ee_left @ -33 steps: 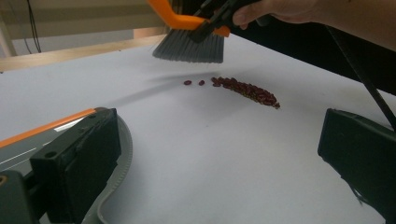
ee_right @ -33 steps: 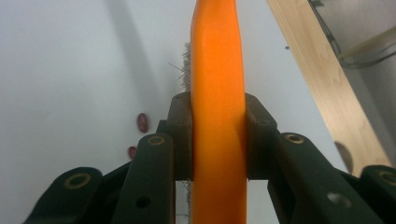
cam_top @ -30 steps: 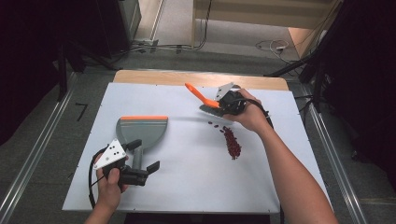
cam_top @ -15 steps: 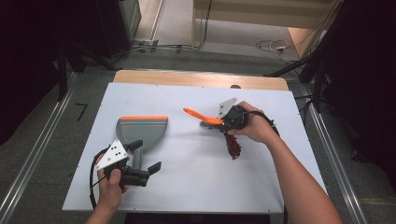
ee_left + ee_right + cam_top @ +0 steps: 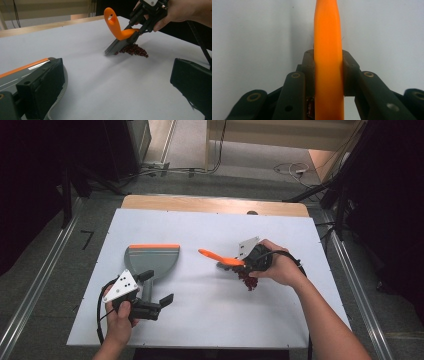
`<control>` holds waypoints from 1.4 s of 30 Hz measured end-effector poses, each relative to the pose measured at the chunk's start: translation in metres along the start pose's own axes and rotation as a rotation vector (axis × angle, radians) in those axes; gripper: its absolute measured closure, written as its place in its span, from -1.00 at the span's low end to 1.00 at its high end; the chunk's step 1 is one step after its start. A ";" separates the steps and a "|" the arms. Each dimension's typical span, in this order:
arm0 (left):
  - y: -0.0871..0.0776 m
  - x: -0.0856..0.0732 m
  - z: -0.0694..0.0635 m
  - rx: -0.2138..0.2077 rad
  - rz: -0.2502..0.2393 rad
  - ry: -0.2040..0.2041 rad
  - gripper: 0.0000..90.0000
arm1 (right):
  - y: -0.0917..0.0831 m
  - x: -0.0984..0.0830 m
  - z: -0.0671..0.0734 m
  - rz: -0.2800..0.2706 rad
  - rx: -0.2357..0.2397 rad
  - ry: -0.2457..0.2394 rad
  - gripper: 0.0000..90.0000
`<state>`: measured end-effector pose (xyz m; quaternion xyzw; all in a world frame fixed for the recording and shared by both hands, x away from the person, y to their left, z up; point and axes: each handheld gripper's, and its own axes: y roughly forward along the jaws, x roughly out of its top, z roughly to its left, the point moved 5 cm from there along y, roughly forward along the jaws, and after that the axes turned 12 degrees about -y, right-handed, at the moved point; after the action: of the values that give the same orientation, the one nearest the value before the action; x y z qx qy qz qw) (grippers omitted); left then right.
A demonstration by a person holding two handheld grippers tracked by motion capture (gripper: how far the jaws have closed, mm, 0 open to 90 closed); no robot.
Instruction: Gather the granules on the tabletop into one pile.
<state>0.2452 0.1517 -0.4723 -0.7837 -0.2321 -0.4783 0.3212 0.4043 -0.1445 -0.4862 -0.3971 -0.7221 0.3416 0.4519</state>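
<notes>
One brush [image 5: 221,258], handle pointing left

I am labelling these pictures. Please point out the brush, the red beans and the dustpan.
brush [image 5: 113,21]: left gripper view, on its orange handle.
red beans [image 5: 135,50]: left gripper view, middle of the pile.
dustpan [image 5: 151,261]: high view, on its grey tray.

white table top [image 5: 200,320] | wooden strip at far edge [image 5: 200,204] | cables on floor beyond [image 5: 292,169]
</notes>
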 end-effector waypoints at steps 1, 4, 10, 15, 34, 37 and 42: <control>0.000 0.000 0.000 0.000 0.001 0.000 -1.00 | -0.001 0.000 0.002 -0.001 0.007 0.006 0.53; 0.001 0.000 0.000 0.002 0.004 0.004 -1.00 | -0.004 0.000 0.005 0.004 0.006 0.001 0.53; 0.002 -0.001 0.000 0.000 0.006 0.003 -1.00 | -0.017 0.002 0.000 -0.032 -0.070 0.041 0.53; 0.004 -0.001 0.000 -0.001 0.009 0.004 -1.00 | -0.035 0.015 0.001 -0.075 -0.109 0.253 0.53; 0.006 0.000 0.002 -0.006 0.012 0.008 -1.00 | 0.003 0.006 0.020 -0.045 0.073 0.995 0.53; 0.007 0.000 0.001 -0.008 0.013 0.008 -1.00 | -0.002 -0.005 0.020 -0.044 0.057 1.000 0.53; 0.007 0.000 0.000 -0.008 0.014 0.010 -1.00 | -0.009 -0.019 0.020 -0.044 0.039 0.998 0.53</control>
<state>0.2495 0.1470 -0.4746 -0.7841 -0.2232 -0.4810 0.3226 0.3891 -0.1680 -0.4928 -0.4882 -0.4193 0.1137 0.7569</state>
